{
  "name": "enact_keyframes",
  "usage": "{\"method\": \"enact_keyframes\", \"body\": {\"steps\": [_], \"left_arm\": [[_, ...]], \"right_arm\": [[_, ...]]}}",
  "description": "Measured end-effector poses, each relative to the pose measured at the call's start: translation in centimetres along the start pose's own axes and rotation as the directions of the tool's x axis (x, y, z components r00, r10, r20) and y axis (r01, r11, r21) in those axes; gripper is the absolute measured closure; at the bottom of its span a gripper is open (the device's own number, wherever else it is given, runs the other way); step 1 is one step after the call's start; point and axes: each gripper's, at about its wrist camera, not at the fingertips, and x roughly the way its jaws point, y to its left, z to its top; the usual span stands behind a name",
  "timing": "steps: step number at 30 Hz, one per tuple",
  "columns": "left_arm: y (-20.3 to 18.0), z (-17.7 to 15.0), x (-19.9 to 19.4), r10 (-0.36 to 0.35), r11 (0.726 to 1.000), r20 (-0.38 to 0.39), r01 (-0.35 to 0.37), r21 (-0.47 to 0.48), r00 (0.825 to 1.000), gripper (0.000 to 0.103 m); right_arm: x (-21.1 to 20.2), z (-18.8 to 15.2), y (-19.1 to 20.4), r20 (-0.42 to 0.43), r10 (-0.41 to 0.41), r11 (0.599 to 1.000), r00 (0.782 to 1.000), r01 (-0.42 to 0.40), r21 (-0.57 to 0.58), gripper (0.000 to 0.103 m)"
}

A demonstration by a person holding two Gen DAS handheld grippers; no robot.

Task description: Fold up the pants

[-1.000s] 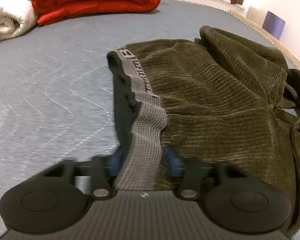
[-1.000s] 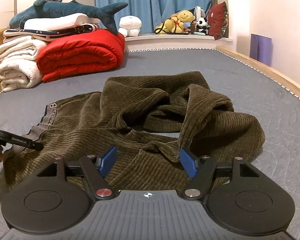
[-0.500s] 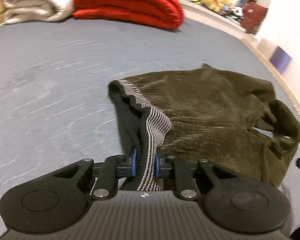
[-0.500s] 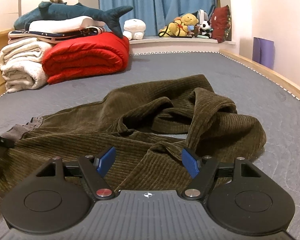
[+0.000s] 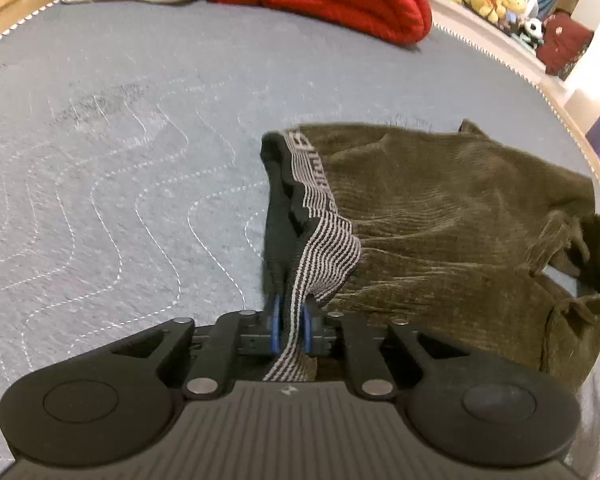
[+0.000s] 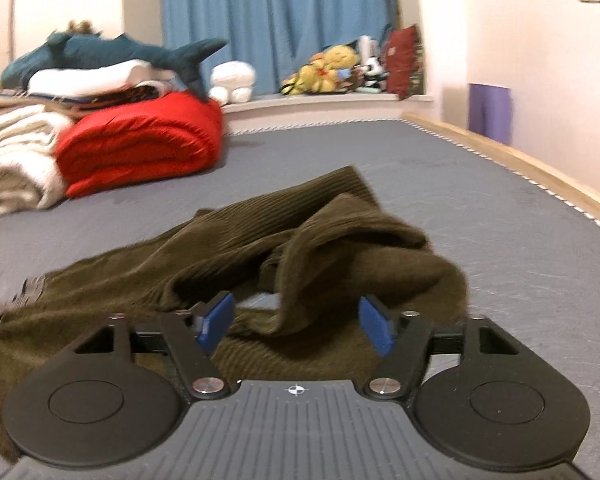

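Observation:
Olive corduroy pants (image 5: pixel 440 216) lie crumpled on the grey quilted bed (image 5: pixel 120 160). Their striped grey waistband (image 5: pixel 320 240) runs toward me in the left wrist view. My left gripper (image 5: pixel 289 330) is shut on the waistband and holds it lifted off the bed. In the right wrist view the pants (image 6: pixel 260 248) lie in a bunched heap with the legs folded over each other. My right gripper (image 6: pixel 296 322) is open and empty, low over the near edge of the heap.
A folded red blanket (image 6: pixel 140 148) and cream blankets (image 6: pixel 16 160) are stacked at the far left of the bed, with a plush shark (image 6: pixel 112 56) on top. A wooden bed rim (image 6: pixel 520 168) runs along the right. Plush toys (image 6: pixel 332 68) sit on the sill.
My left gripper closed on the waistband and pulled it up and back, stretching the pants. My right gripper stayed open and moved slightly closer to the heap.

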Motion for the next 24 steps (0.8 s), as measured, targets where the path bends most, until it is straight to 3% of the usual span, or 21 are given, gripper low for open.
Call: {"method": "enact_keyframes", "body": {"steps": [3,5,7,8,10,16,20,23,24], "left_arm": [[1.0,0.5,0.6,-0.014,0.997,-0.030,0.012,-0.075,0.999,0.073],[1.8,0.7,0.7,-0.036,0.992,-0.033,0.032,-0.124,0.999,0.056],[2.1,0.9,0.5,-0.048,0.988,-0.014,0.045,-0.149,0.999,0.050],[2.0,1.0,0.4,-0.044,0.988,-0.008,0.043,-0.145,0.999,0.049],[2.0,1.3,0.3,-0.035,0.990,-0.007,0.034,-0.138,0.999,0.044],[1.3,1.3,1.6,-0.034,0.992,-0.027,0.031,-0.120,0.999,0.043],[1.2,1.8,2.3,-0.028,0.993,-0.026,0.025,-0.115,0.999,0.042],[0.9,2.1,2.8,-0.012,0.993,-0.034,0.008,-0.119,0.999,0.042],[0.7,2.1,2.9,-0.007,0.993,-0.035,0.003,-0.116,0.999,0.042]], "right_arm": [[0.5,1.7,-2.2,-0.031,0.008,0.993,0.999,-0.005,0.114,0.059],[1.4,3.3,-3.4,-0.047,0.019,0.984,0.999,-0.010,0.180,0.059],[3.0,4.8,-4.0,-0.057,0.024,0.977,0.998,-0.012,0.211,0.055],[4.0,5.4,-4.2,-0.071,0.034,0.975,0.997,-0.018,0.219,0.051],[6.5,6.2,-4.5,-0.108,0.069,0.970,0.992,-0.042,0.239,0.024],[12.3,5.9,-6.3,-0.152,0.168,0.922,0.974,-0.100,0.374,0.023],[14.1,6.0,-7.1,-0.131,0.177,0.922,0.975,-0.119,0.368,0.024],[15.3,6.2,-7.5,-0.121,0.168,0.932,0.978,-0.118,0.343,0.031],[15.7,6.1,-7.7,-0.123,0.181,0.929,0.976,-0.129,0.346,0.038]]}}
